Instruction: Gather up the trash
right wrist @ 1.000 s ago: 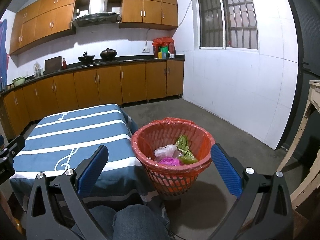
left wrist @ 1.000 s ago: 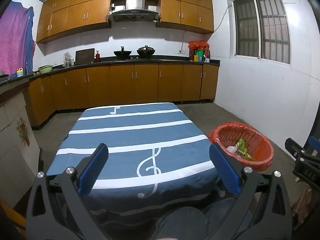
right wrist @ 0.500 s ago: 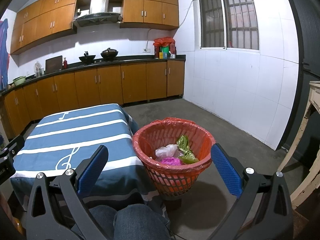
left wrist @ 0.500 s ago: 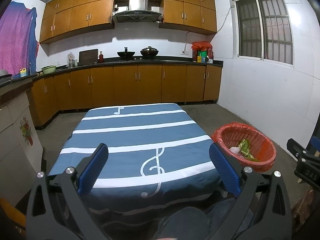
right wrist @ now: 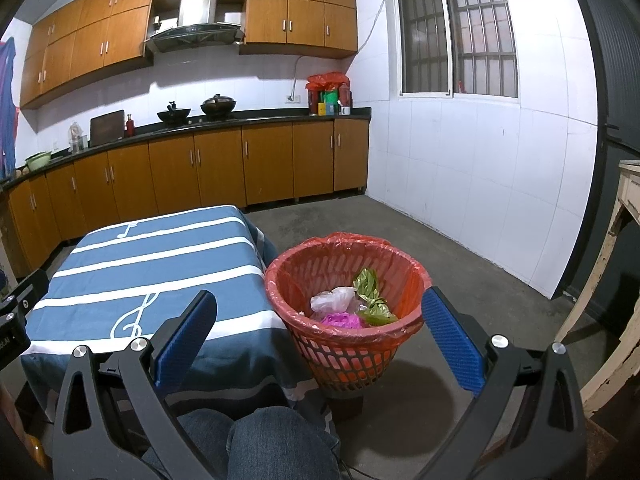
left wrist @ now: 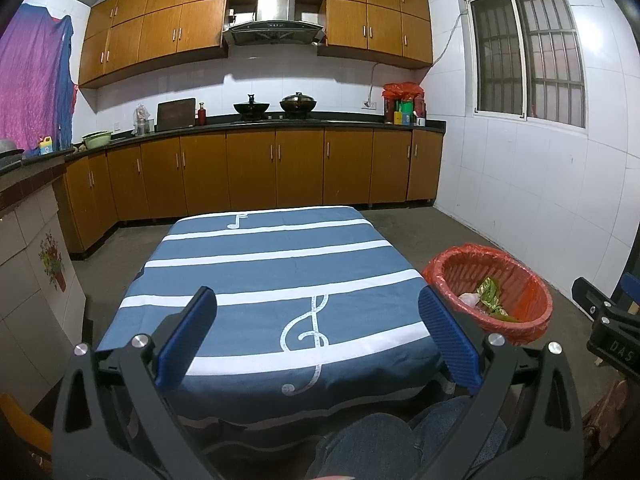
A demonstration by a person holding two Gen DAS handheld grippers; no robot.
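The collecting looks to be at its end, or at a pause between pieces: both grippers are spread wide and carry nothing, and the table, covered in a blue cloth with white stripes and a treble clef, shows no loose item on the part of its top that either camera sees. The left gripper hangs over the near edge of the table, pointing across it toward the kitchen cabinets, with its blue pads well apart. The right gripper points at the red basket, which stands on the floor just beside the table's right corner and is lined with a red plastic bag. The trash lies inside that basket: a pale crumpled plastic bag, a magenta wad and some green wrapper or leafy scrap, all below the rim. From the left wrist view the same basket shows at the right of the table, with the green piece and a bit of white visible in it. If anything is left to gather it lies out of view, so the next move calls for a look around the floor and the near table edge; otherwise, the grippers need only draw back and rest.
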